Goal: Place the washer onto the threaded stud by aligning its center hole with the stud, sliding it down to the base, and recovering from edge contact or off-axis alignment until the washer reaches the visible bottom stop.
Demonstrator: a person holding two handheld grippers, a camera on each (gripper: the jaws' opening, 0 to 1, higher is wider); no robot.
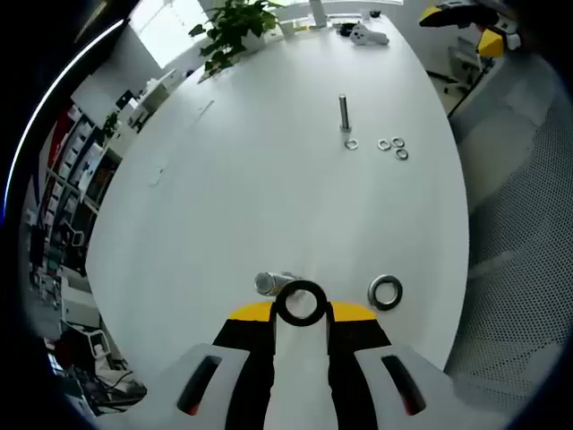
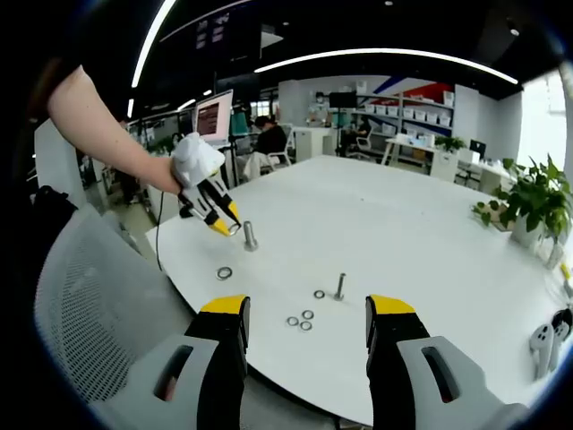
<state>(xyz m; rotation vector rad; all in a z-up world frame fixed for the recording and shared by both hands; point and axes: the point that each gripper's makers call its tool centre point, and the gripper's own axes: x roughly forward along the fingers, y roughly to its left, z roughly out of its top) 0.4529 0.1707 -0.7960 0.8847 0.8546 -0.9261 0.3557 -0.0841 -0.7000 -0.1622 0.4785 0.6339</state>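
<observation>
Washer [image 1: 300, 303] sits pinched between my left gripper's [image 1: 301, 315] jaws, just beside the stud [image 1: 270, 283] top, not yet threaded on; alignment and the slide down remain. My right gripper [image 2: 305, 327] hangs back, jaws spread.

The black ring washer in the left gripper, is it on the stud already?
No. The black ring washer sits between the left gripper tips, beside the metal stud.
</observation>
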